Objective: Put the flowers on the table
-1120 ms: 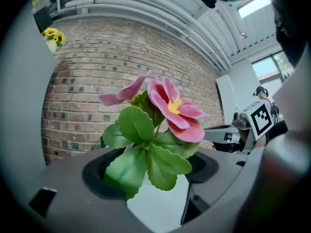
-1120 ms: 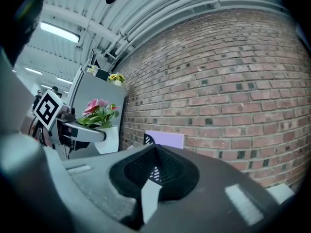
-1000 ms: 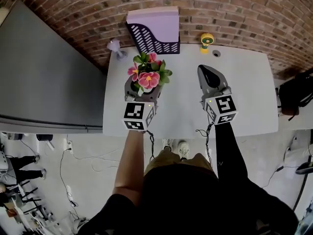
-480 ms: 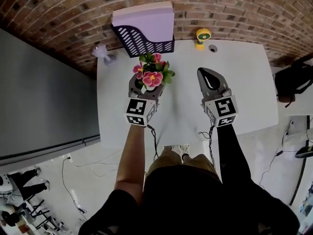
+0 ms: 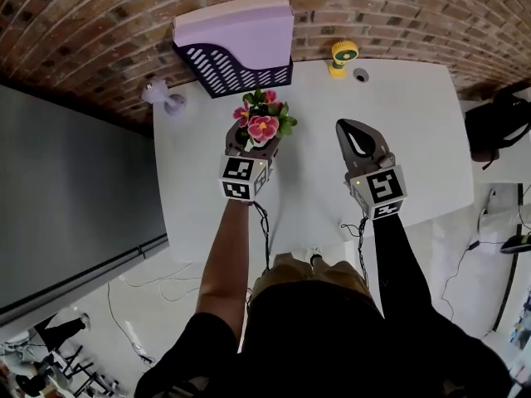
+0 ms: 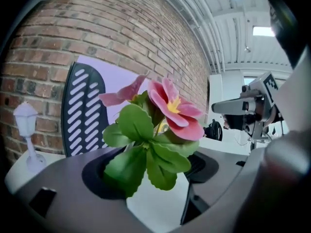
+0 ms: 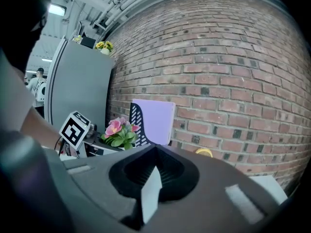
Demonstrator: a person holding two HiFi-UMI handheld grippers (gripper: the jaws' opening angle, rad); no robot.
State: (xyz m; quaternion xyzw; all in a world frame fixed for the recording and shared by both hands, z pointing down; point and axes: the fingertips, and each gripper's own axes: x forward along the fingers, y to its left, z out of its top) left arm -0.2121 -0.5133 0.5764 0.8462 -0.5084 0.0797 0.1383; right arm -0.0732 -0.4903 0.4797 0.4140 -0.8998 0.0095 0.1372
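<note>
Flowers (image 5: pixel 264 125) update: the little bunch, pink blooms over green leaves, sits right between the jaws of my left gripper (image 5: pixel 251 142). In the left gripper view the jaws stand wide, one on each side of the base of the bunch and clamped on it, with the leaves spilling over the top of them. From the head view the bunch is over the back left part of the white table (image 5: pixel 415 139), just in front of the dark slotted file holder (image 5: pixel 236 65) with the lilac sheets in it. I honestly can't tell whether the bottom of the bunch touches the tabletop or hangs a bit above it, since the jaws and leaves cover that spot.

My right gripper (image 5: pixel 347 129) is off to the right, well apart from the flowers, over the middle of the table. Its jaws are together at the tips with nothing in them; the right gripper view only shows a sliver of white tabletop through the gap behind the tips.

Other stuff back there: a small lilac lamp figurine (image 5: pixel 158 94) at the back left corner of the table, a small yellow gadget (image 5: pixel 343 55) against the brick wall (image 5: pixel 99 23), and a little grey round thing (image 5: pixel 360 75) just beside it.
</note>
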